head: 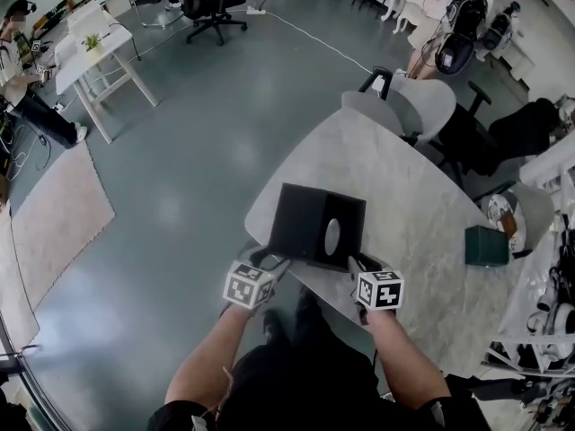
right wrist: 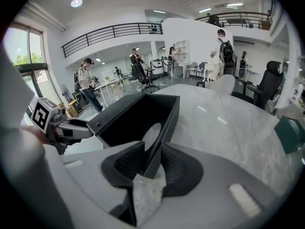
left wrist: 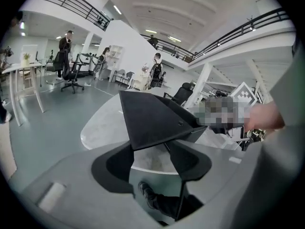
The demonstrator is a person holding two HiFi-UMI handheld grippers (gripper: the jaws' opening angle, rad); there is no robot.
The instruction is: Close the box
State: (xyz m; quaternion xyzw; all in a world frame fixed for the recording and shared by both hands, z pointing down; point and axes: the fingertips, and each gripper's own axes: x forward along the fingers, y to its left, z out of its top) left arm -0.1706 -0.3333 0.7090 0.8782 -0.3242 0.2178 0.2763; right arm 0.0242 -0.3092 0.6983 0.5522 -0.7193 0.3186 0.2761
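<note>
Propping up the lid flap [left wrist: 152,118] as an early step toward closing the box [head: 305,218].

Has the left claw [left wrist: 150,152] spread wide and pinching nothing, merely carrying the flap's near corner across its tips. Clamps the right claw [right wrist: 153,152] onto the thin side wall [right wrist: 159,128] beside the oval cut-out [right wrist: 151,131], pads snug against both faces. Meets the box at its 7 and 5 o'clock corners in the head view. Looks barely begun, judging by the gaping interior. Calls next for nipping the flap's edge, then swinging it over the opening and down onto the rim while steadying the wall. Shows a matte black, thin-walled, stiff-looking box with nothing visible inside, sitting at the 7 o'clock edge of the pale marble table [head: 422,200], closest to the person.
</note>
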